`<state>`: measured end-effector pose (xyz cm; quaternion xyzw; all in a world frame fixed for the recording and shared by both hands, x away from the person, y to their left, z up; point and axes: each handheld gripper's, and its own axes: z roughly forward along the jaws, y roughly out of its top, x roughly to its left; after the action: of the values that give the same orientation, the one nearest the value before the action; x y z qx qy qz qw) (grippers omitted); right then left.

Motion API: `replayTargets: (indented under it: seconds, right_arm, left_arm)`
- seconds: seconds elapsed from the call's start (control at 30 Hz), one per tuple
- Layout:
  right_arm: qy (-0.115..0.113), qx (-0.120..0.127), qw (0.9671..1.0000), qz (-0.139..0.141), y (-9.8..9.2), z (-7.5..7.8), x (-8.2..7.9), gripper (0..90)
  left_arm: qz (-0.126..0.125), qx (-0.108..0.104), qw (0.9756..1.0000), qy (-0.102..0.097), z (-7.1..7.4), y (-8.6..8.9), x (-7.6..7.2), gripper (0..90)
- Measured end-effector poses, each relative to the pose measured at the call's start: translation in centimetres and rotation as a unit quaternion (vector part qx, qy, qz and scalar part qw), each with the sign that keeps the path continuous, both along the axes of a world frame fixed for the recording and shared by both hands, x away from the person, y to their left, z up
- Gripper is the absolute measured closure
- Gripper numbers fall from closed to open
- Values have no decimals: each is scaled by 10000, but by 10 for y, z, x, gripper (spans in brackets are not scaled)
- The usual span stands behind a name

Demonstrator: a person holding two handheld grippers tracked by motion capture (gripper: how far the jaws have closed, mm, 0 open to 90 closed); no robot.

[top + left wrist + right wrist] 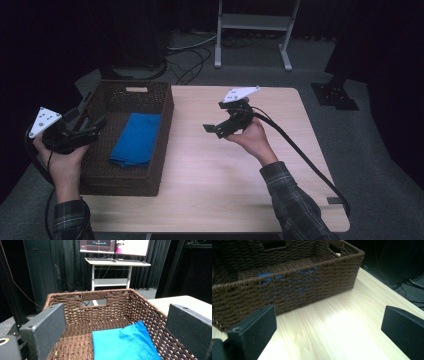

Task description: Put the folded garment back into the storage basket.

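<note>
A folded blue cloth [136, 139] lies flat in a brown wicker basket [162, 145] at the table's left end. The left gripper view looks down into the basket [75, 307] and onto the cloth [123, 343]. My left gripper [92, 127] hovers over the basket's left rim, open and holding nothing; its jaws stand far apart [117, 332]. My right gripper [210, 129] hangs open above the middle of the table, pointing left toward the basket [287, 287]. Blue cloth [287, 287] shows through the weave there. Nothing sits between its jaws [329, 335].
The light wooden table [235, 180] stretches bare to the right of the basket. A thick black cable [300, 155] trails from my right gripper off the right edge. Behind the table stand a white desk frame [255, 30] and floor cables.
</note>
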<state>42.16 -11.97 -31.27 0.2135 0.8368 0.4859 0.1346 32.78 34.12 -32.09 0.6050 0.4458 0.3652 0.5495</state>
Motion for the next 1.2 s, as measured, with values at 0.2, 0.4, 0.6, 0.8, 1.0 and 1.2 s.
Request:
replayTargets:
  seconds: [0.2,0.4,0.6,0.8,1.0,1.2]
  right_arm:
    - [-36,21,9999,-112,-27,-7,-10,0]
    - [-6,26,9995,-303,-56,-19,-20,0]
    - [33,-11,9990,-449,-84,-34,-33,0]
    - [73,3,9982,-594,-107,-47,-43,0]
    - [138,-89,9977,-652,-121,-59,-50,0]
    - [223,-180,9974,-667,-131,-72,-55,0]
  left_arm:
    - [38,15,10000,-20,0,0,0,22]
    - [53,35,10000,-45,0,0,-1,22]
    - [65,79,9999,-81,0,-2,-1,22]
    - [80,110,9999,-76,0,-2,-1,22]
    - [87,131,9998,-84,0,-3,-1,22]
    - [96,151,9998,-79,0,-2,-1,22]
